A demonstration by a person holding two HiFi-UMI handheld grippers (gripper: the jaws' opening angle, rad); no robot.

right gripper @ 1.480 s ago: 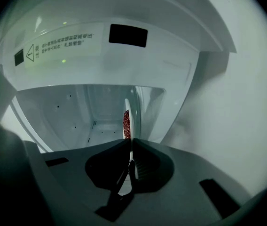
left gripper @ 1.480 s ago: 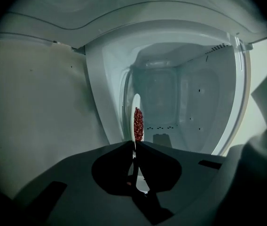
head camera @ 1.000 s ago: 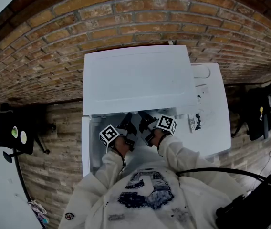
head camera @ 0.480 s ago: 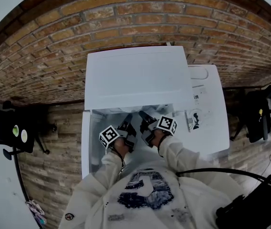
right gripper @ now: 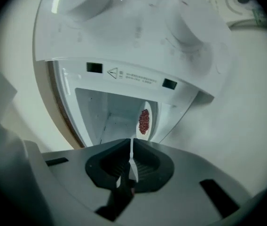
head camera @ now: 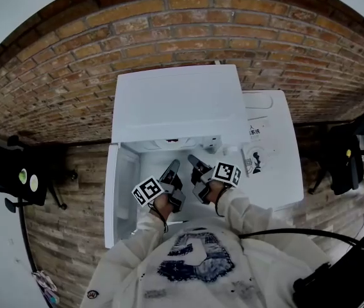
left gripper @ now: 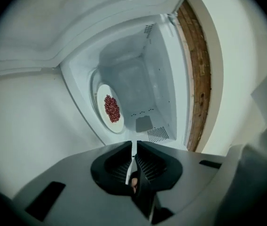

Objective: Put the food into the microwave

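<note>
Round white plate (left gripper: 116, 125) of red bits (left gripper: 112, 108) inside the microwave (left gripper: 133, 81); my left fingers (left gripper: 150, 163), just narrowing, and pressed-together right fingers (right gripper: 145, 166) hold nothing.

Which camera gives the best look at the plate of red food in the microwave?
The left gripper view: the plate with its red food shows clearly inside the microwave. The right gripper view shows it smaller and nearly edge-on. The head view looks down on the microwave and shows no plate.
</note>
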